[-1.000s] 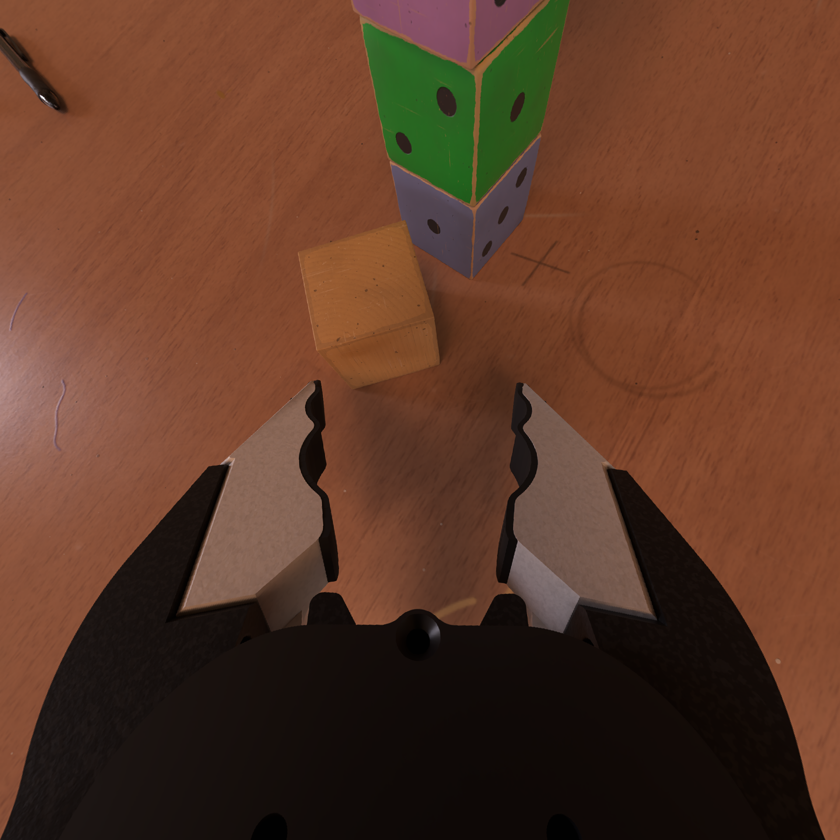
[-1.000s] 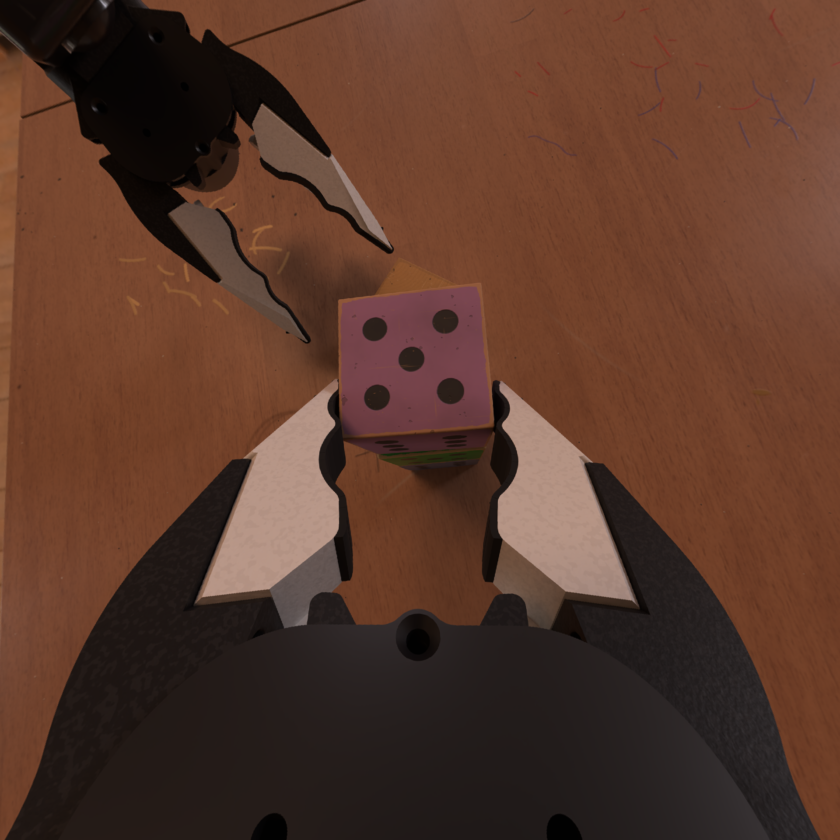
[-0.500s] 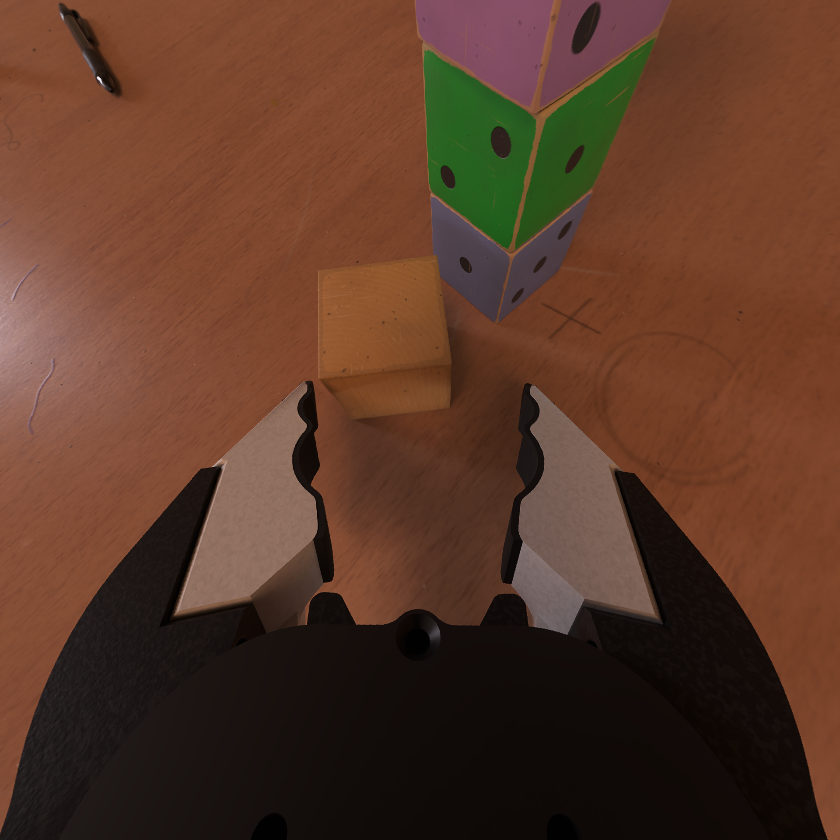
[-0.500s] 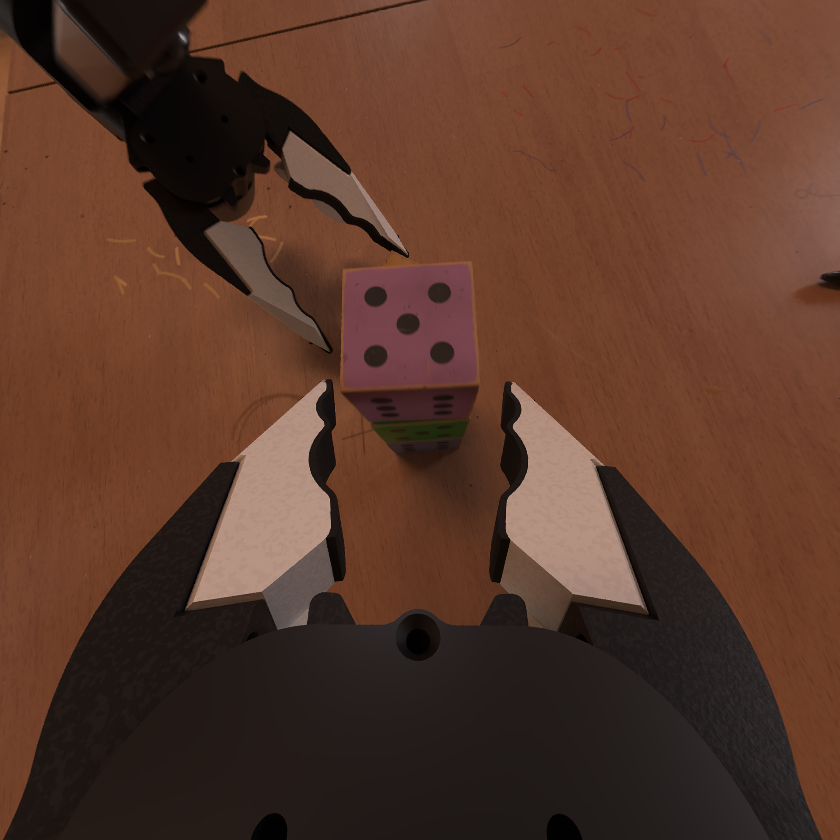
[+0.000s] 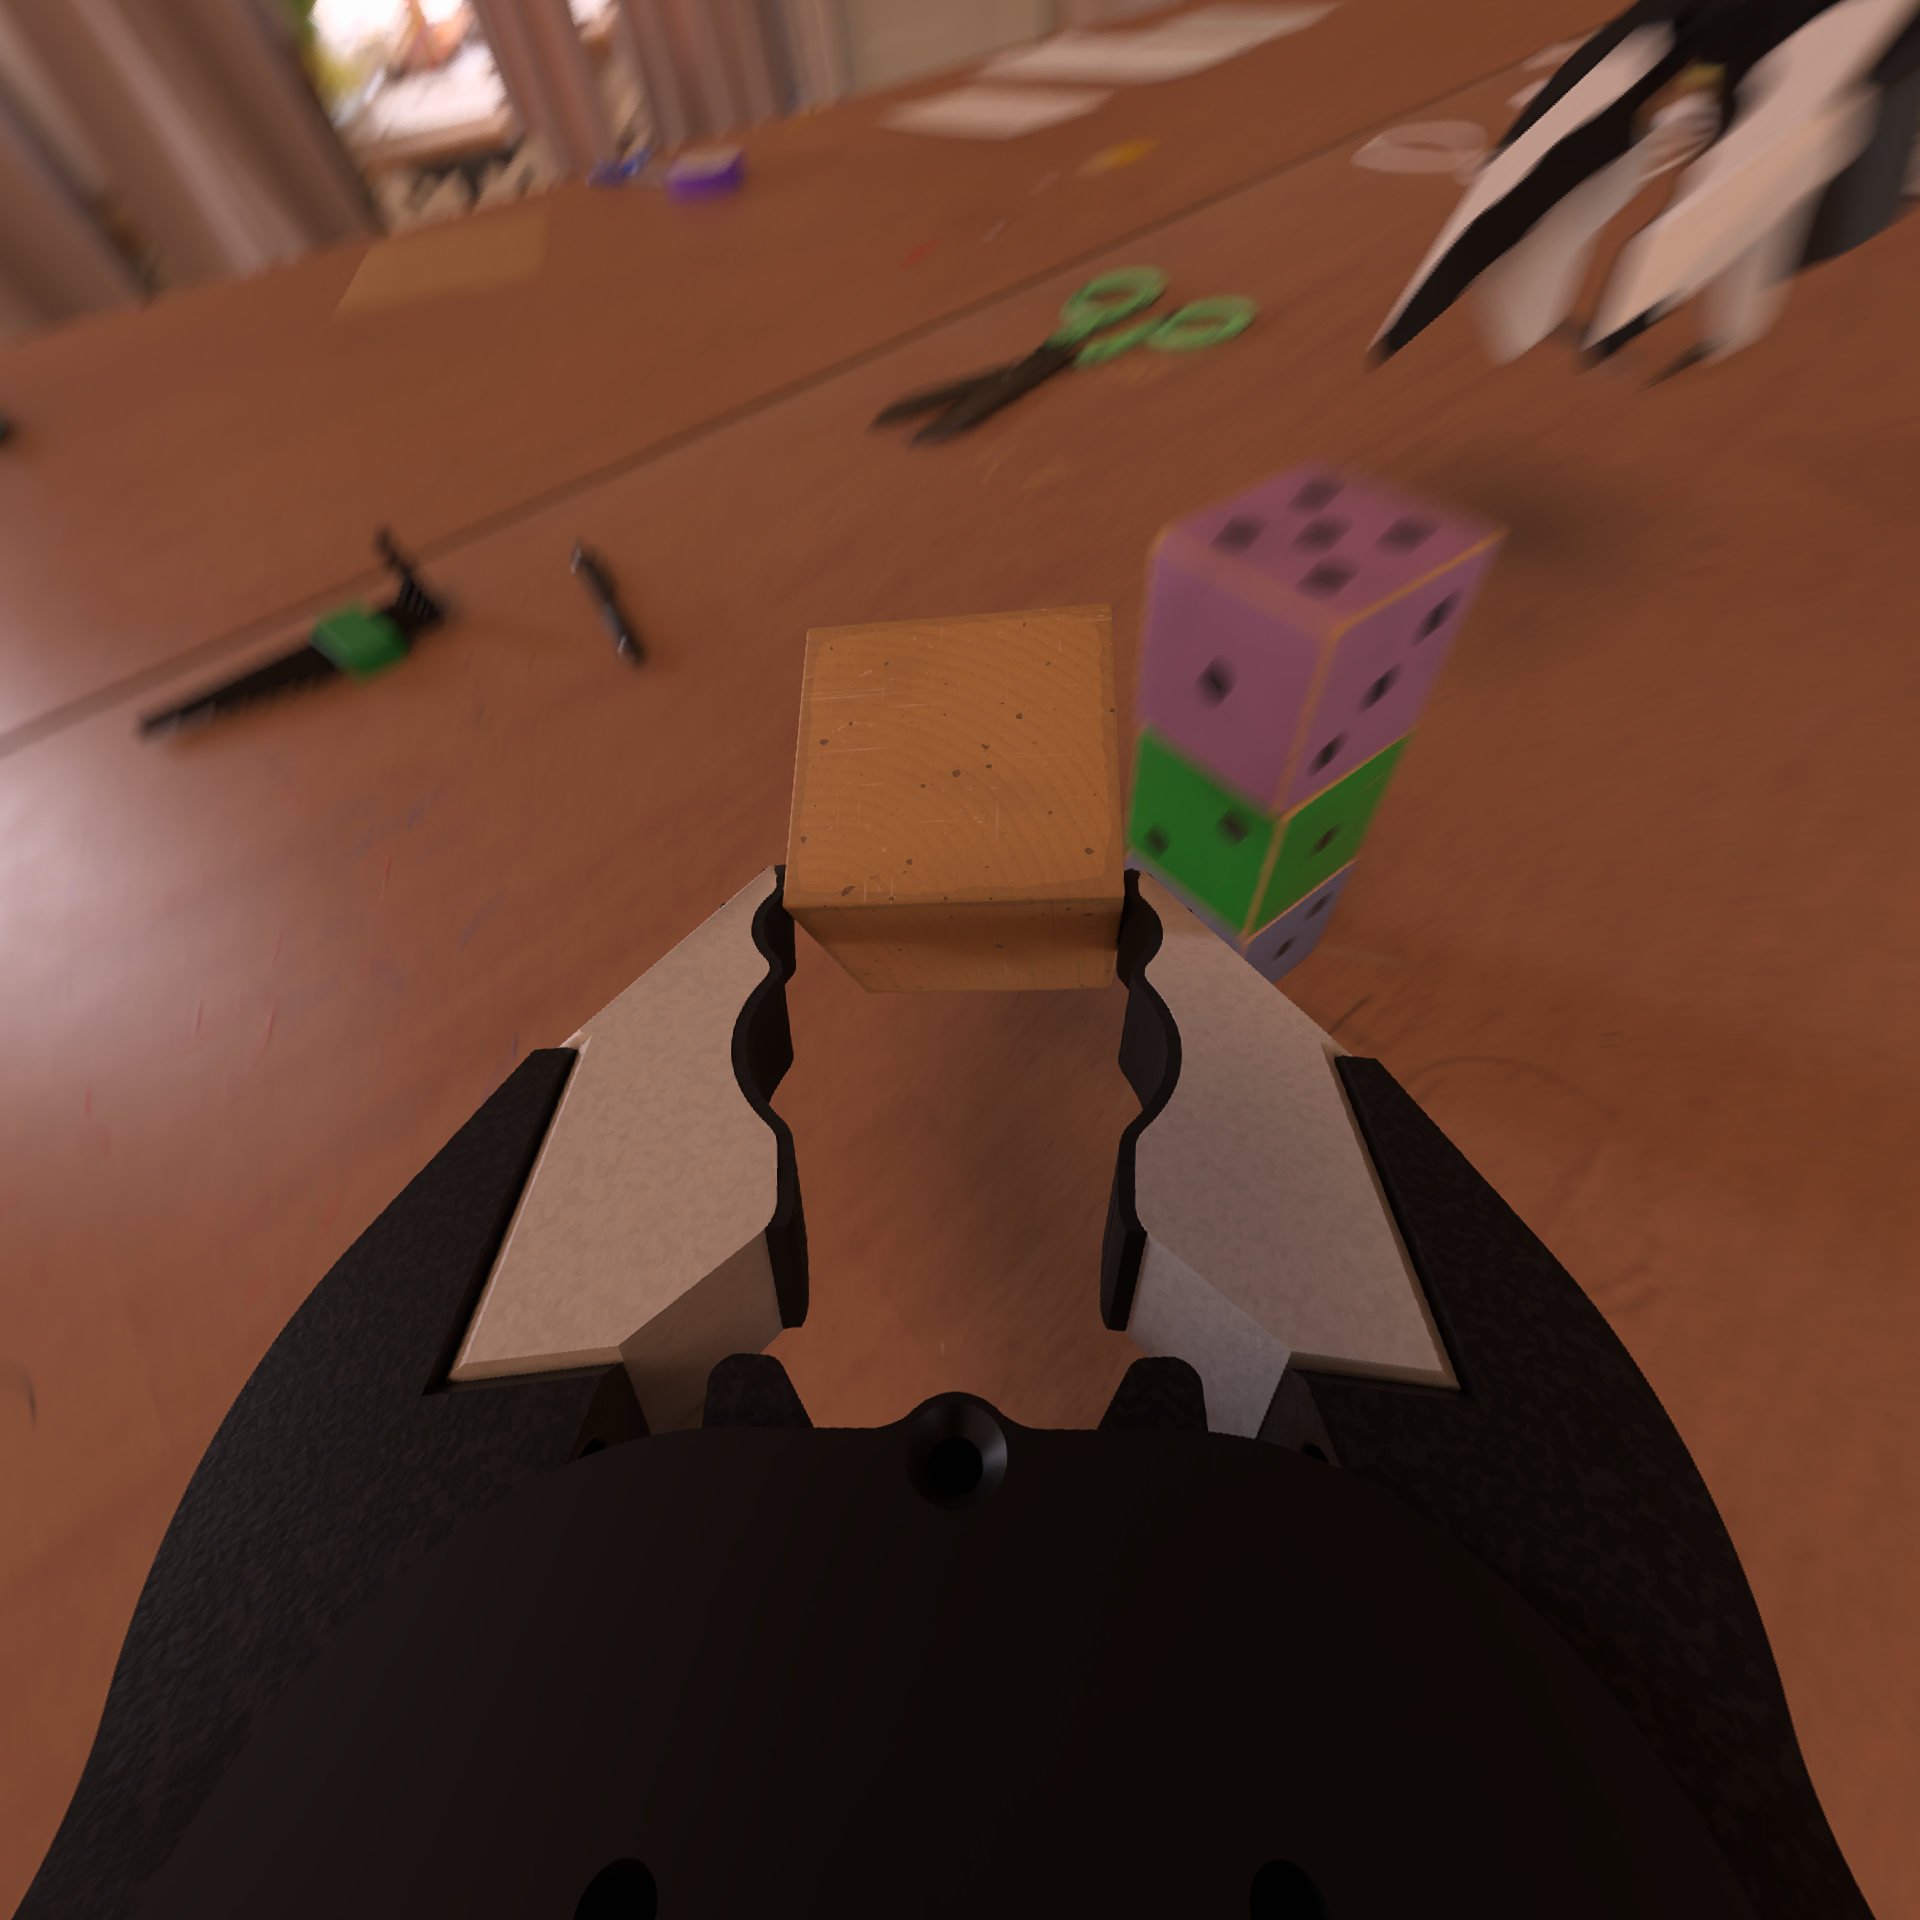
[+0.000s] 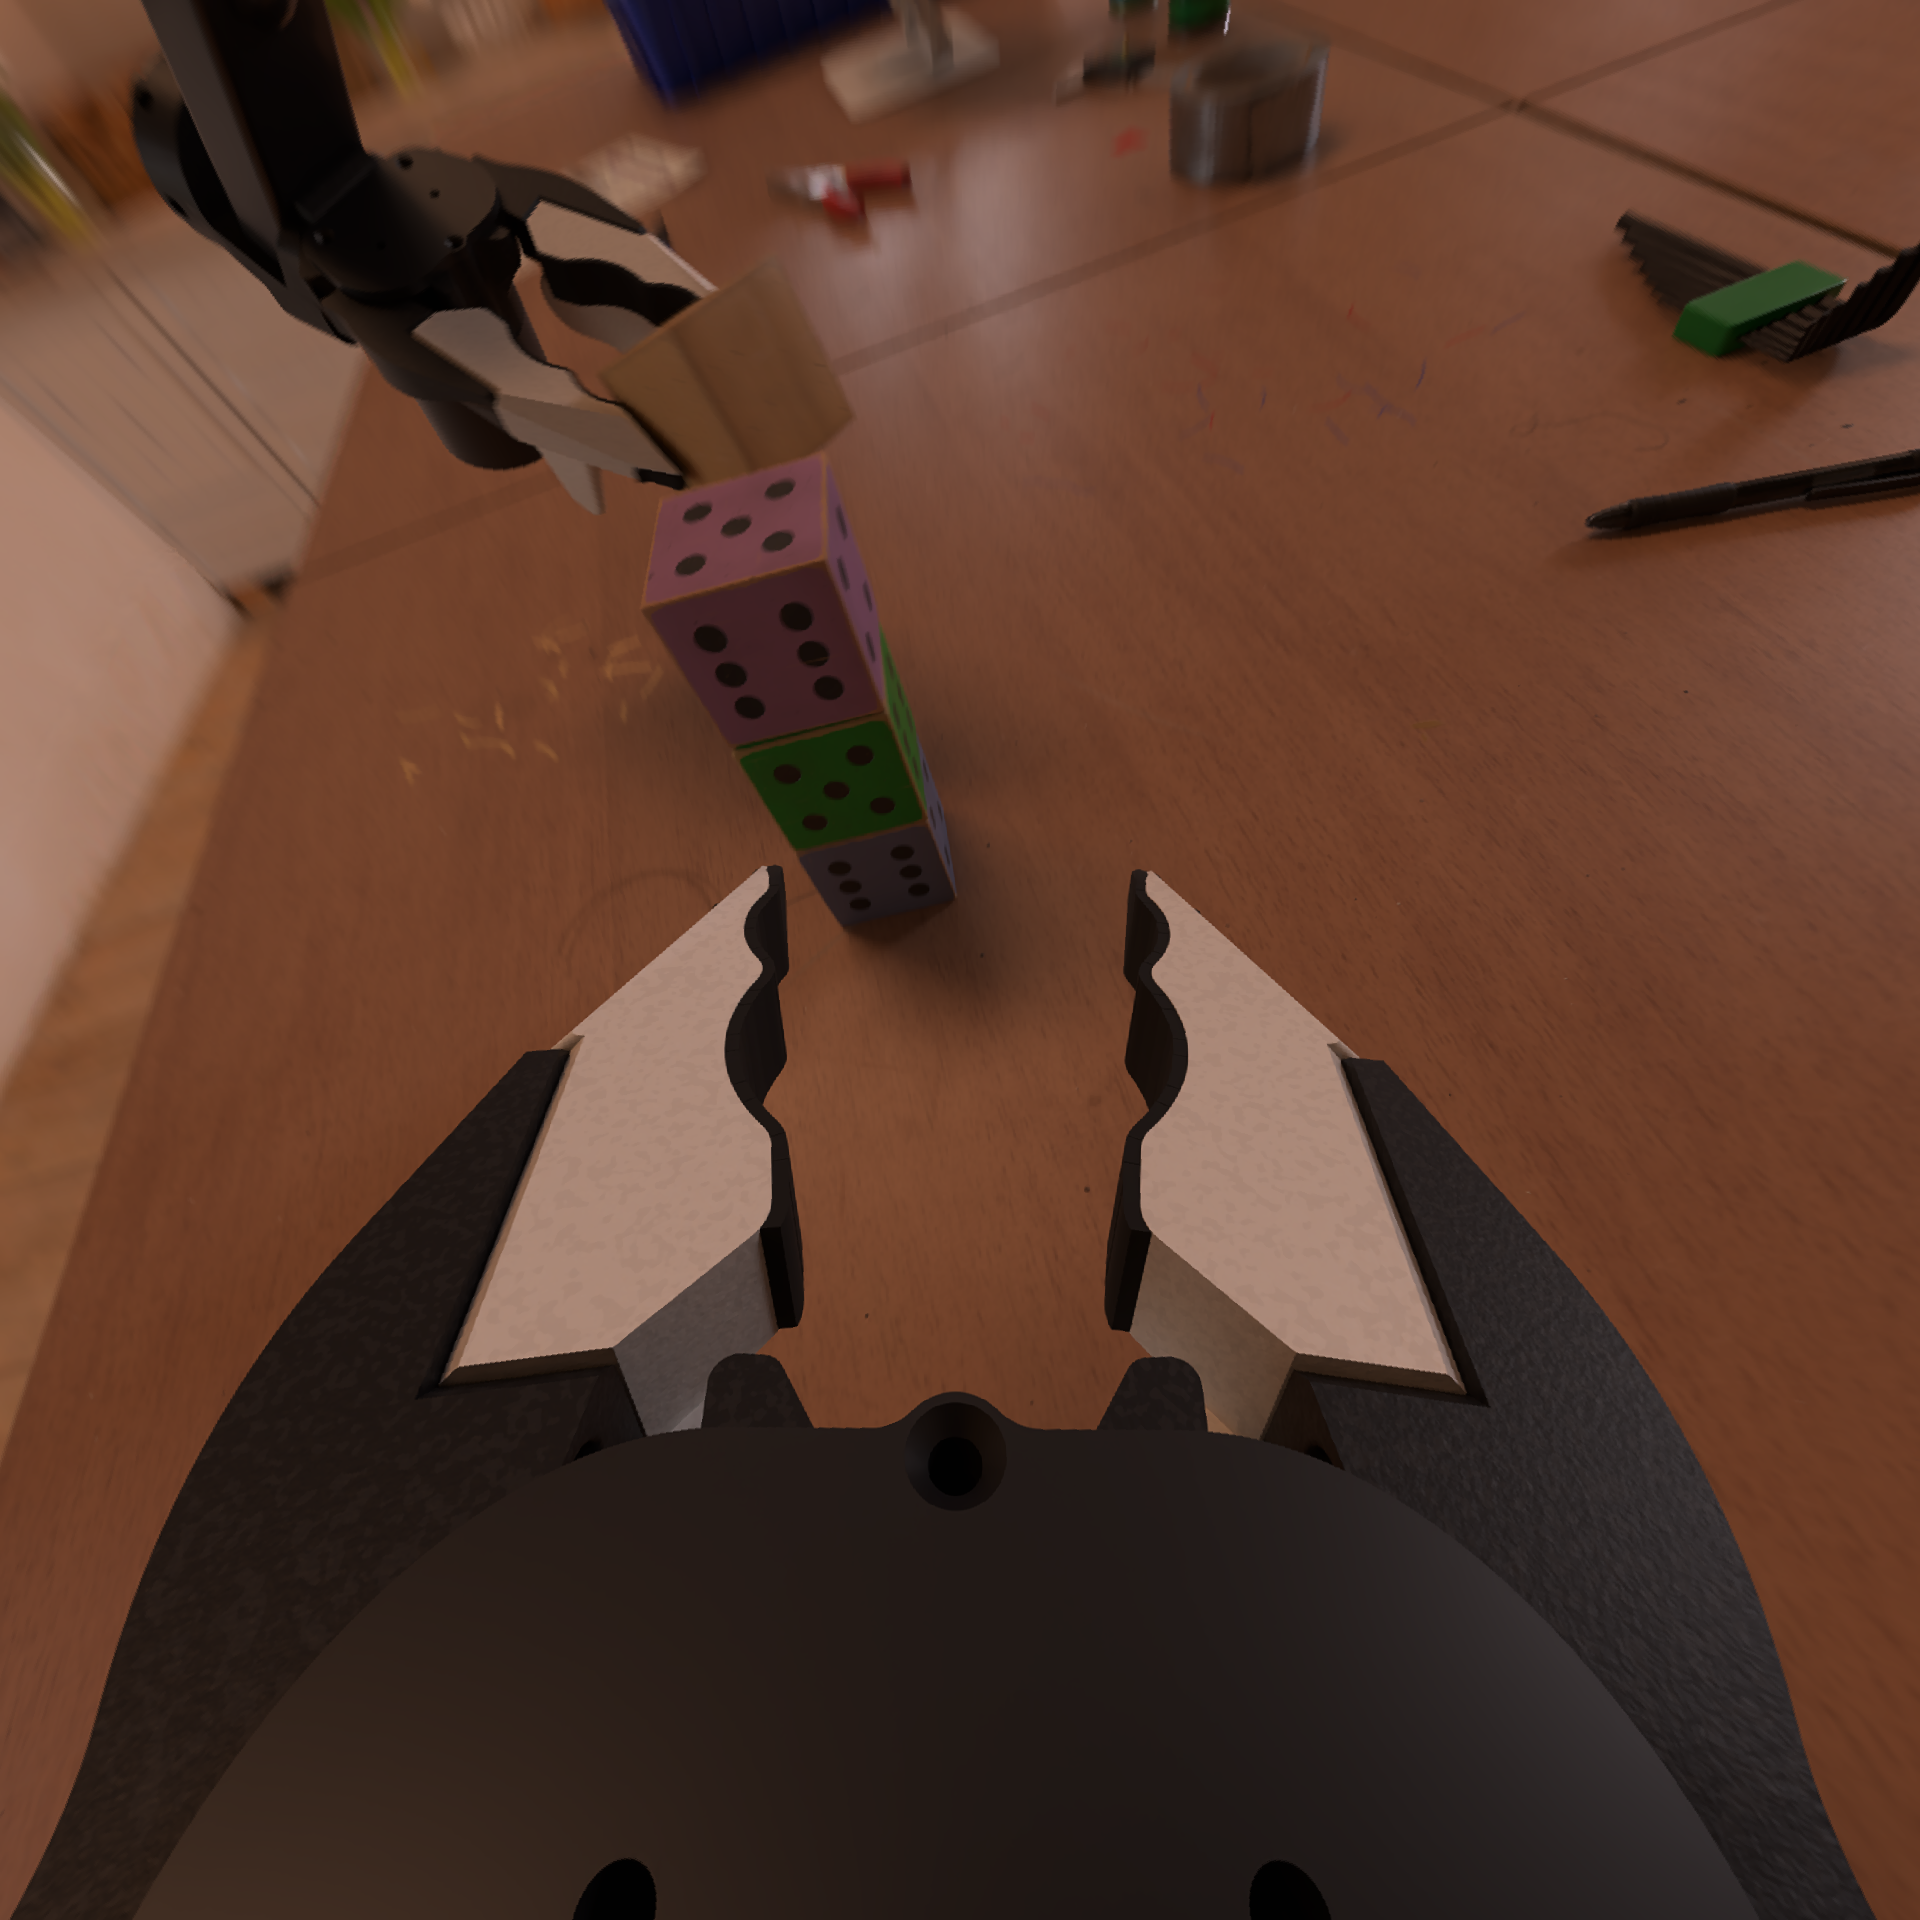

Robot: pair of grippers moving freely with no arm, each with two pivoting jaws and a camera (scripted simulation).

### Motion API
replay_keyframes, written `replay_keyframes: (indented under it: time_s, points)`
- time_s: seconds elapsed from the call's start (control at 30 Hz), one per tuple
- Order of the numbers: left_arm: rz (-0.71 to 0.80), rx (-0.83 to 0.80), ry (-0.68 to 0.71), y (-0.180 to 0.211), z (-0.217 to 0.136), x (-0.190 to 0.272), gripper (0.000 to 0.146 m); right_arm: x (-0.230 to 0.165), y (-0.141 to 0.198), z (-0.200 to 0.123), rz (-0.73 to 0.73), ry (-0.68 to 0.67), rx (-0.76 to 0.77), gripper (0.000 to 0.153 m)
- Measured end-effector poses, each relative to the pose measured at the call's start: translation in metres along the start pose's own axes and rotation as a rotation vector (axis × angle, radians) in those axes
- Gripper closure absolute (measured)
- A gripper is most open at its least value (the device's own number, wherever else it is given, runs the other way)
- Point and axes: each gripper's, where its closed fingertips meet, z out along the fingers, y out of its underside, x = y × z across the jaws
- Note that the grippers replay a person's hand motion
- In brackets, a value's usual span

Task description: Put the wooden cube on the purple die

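Wooden cube (image 5: 951,795) clamped in left gripper (image 5: 954,914) fingers, raised beside purple die (image 5: 1304,634); right gripper (image 6: 956,904) fingers spread, empty.

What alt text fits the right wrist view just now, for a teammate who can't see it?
The left tool holds the wooden cube in the air just above and behind the purple die, which tops a green die and a bluish die on the table. The right tool is open and empty in front of the stack.
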Motion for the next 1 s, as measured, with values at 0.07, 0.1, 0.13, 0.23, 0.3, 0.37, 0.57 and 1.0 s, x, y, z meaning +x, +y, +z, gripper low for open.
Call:
replay_keyframes:
  time_s: [0.07,0.1,0.13,0.23,0.3,0.37,0.57,1.0]
  points:
    - [0.065,0.058,0.123,-0.036,-0.01,0.012,0.083,0.017,0.004,-0.008,0.056,-0.025,0.131,0.093]
    - [0.104,0.061,0.186,-0.05,-0.012,0.019,0.083,0.032,0.006,-0.012,0.086,0.007,0.212,0.101]
    - [0.157,0.053,0.256,-0.061,-0.011,0.029,0.083,0.047,0.008,-0.016,0.125,0.06,0.307,0.109]
    - [0.369,0.046,0.459,-0.079,-0.005,0.058,0.083,0.071,0.012,-0.027,0.197,0.102,0.543,0.114]
    - [0.444,0.019,0.55,-0.084,0.004,0.07,0.083,0.077,0.012,-0.032,0.198,0.142,0.57,0.115]
    - [0.462,-0.016,0.62,-0.084,0.015,0.078,0.083,0.08,0.014,-0.032,0.159,0.206,0.54,0.115]
    - [0.559,-0.155,0.692,-0.066,0.043,0.08,0.083,0.091,0.038,-0.006,0.189,0.233,0.371,0.116]
    - [0.55,-0.177,0.748,-0.061,0.052,0.082,0.082,0.093,0.054,0.01,0.234,0.189,0.268,0.116]
